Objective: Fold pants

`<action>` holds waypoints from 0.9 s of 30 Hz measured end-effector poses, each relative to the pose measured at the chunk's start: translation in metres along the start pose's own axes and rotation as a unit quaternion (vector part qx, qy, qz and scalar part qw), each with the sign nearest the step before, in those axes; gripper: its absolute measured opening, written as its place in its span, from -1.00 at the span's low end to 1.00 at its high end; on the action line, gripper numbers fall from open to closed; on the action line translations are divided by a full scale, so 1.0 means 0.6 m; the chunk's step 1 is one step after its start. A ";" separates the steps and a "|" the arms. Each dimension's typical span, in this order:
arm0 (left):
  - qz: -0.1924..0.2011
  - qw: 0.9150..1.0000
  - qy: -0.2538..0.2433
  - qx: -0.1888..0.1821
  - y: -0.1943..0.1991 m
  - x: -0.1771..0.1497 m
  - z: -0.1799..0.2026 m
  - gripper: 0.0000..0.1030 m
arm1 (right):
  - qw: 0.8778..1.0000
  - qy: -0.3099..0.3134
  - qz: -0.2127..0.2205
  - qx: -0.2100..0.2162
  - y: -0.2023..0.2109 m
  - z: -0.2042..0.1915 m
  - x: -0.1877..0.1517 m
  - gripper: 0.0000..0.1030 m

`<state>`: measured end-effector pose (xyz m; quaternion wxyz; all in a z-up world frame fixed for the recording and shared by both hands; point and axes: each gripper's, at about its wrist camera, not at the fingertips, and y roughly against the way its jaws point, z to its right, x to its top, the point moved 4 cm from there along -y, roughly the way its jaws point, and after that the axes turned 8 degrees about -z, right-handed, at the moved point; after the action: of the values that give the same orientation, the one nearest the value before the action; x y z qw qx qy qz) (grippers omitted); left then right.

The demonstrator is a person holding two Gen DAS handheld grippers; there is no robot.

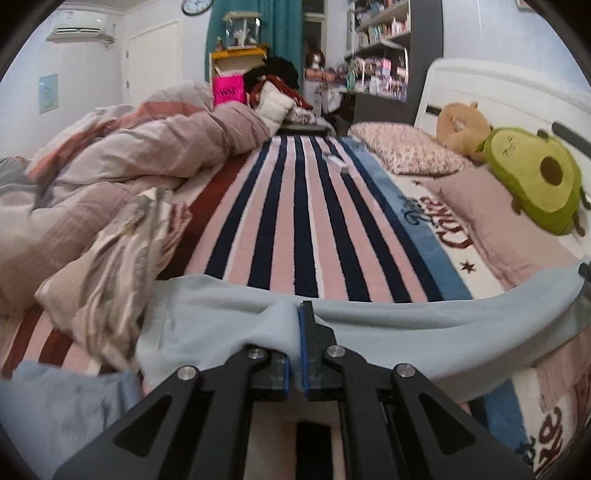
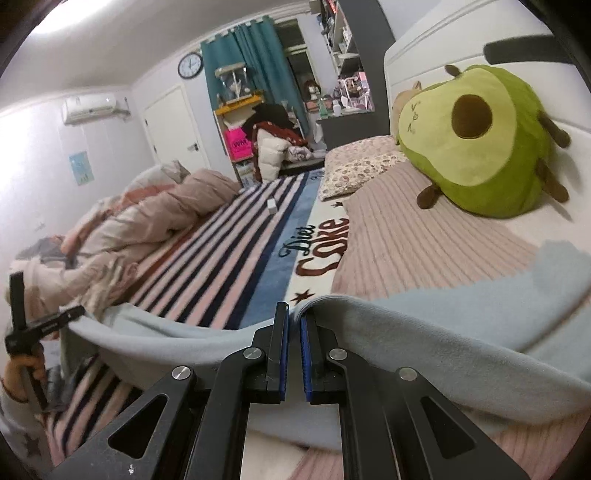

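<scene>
Over the striped blanket [image 1: 295, 221], both fingers [image 1: 298, 317] [image 2: 293, 317] pinch pants [image 1: 406, 325] (pale blue).

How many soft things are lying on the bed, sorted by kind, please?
Plush toys: 2, the avocado and a tan one behind it
Pillows: 1, the flowered pillow
Quilts: 1, the bunched quilt
Pants: 1, the pale blue pants, held up by both claws
Total: 5

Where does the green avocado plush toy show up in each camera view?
Left wrist view: the green avocado plush toy lies at the right edge, against the white headboard.
Right wrist view: it fills the upper right, resting on the pink ribbed blanket.
Shared landmark: the round wall clock beside the teal curtain.
</scene>
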<state>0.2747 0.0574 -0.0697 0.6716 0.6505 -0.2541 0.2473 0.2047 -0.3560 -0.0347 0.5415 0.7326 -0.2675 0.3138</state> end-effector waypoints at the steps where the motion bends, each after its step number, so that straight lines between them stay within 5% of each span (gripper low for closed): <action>1: -0.008 1.000 -0.006 0.001 -0.017 0.005 0.002 -0.92 | 1.000 0.008 -0.008 -0.010 -0.016 0.002 0.007 -0.98; 10: -0.091 0.995 -0.050 0.009 -0.166 0.025 0.008 -0.77 | 0.993 0.029 -0.096 -0.065 -0.133 0.043 0.017 -0.85; 14: -0.098 0.994 -0.057 -0.003 -0.166 0.033 0.008 -0.70 | 0.991 0.021 -0.097 -0.089 -0.147 0.065 0.018 0.27; 15: -0.086 0.995 -0.058 -0.010 -0.154 0.039 0.008 -0.50 | 0.991 0.022 -0.089 -0.097 -0.142 0.067 0.020 0.31; 18: -0.064 0.993 -0.039 -0.091 -0.113 0.053 0.007 0.83 | 0.992 0.023 -0.067 -0.101 -0.118 0.068 0.029 0.48; 27: -0.090 0.985 -0.140 -0.040 -0.038 0.006 0.029 0.88 | 0.996 0.042 -0.055 -0.048 -0.085 0.026 -0.007 0.55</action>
<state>0.2922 0.0392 -0.0843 0.6746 0.6713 -0.2957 0.0823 0.2419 -0.3568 -0.0734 0.6034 0.7054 -0.2185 0.3009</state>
